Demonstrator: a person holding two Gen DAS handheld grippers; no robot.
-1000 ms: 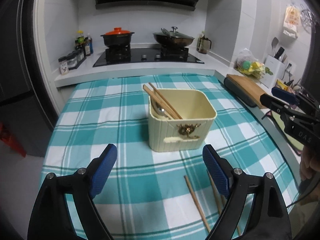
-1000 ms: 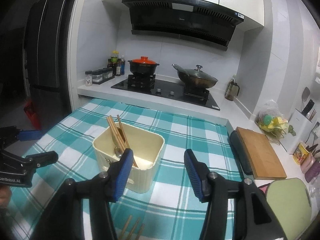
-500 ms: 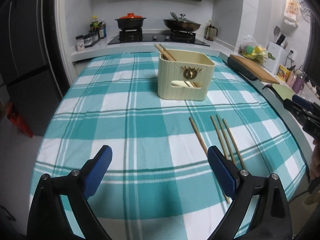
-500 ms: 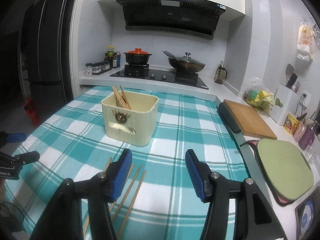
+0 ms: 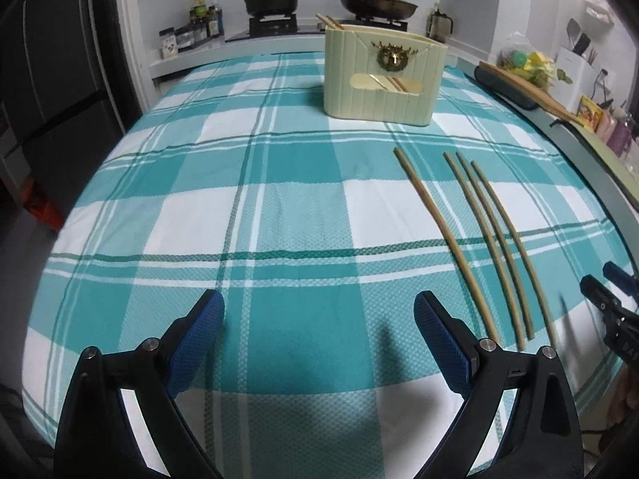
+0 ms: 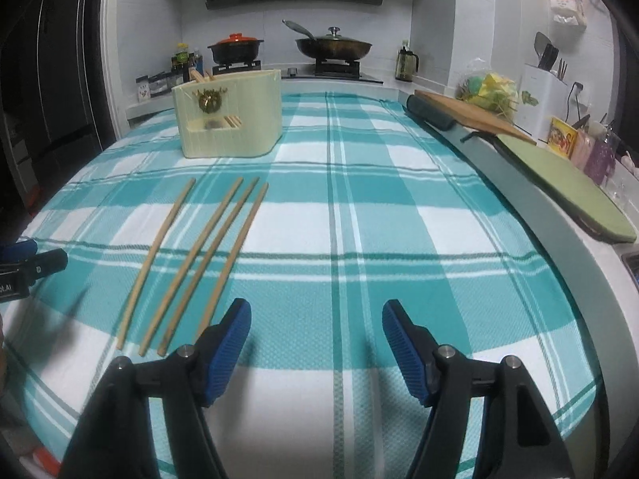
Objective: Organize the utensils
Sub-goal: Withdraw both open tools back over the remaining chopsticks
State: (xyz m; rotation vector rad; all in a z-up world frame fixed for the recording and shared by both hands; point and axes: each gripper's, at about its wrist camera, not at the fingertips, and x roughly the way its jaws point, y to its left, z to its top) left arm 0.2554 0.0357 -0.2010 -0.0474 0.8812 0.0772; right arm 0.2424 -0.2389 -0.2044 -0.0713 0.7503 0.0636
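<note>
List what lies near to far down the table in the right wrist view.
Right tool → four loose chopsticks → cream utensil box → stove with red-lidded pot and pan.

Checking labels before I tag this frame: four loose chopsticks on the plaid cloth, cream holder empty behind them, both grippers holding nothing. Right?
Not quite: the cream holder isn't empty. The left wrist view shows chopstick tips sticking out of its back corner. The rest stands: four loose chopsticks lie on the plaid cloth, and the left gripper and right gripper hold nothing; the right's jaws are opening.
</note>
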